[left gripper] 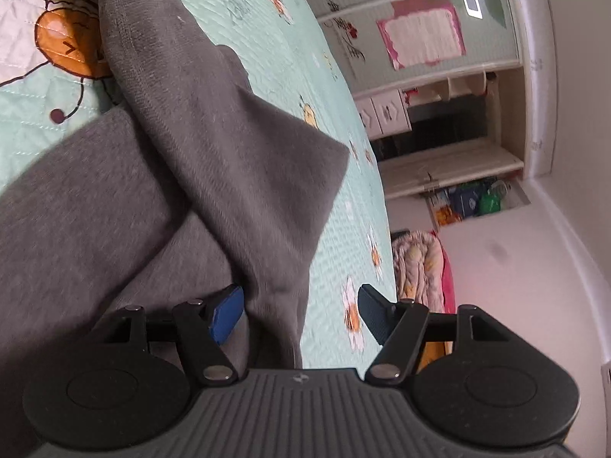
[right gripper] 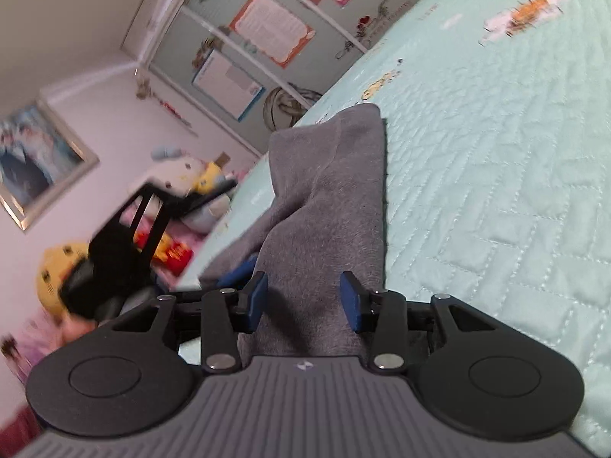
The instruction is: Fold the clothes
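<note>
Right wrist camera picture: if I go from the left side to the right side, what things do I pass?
Framed picture on the wall → yellow plush toy → the other black gripper → grey garment, lying between the right gripper's open jaws → mint quilted bedspread.

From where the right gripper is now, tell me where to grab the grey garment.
Judging by its pose, take the narrow grey garment strip at the near end, between the right gripper's open fingers. Come straight forward along the strip, low over the quilt; the cloth already lies lengthwise between the pads.
</note>
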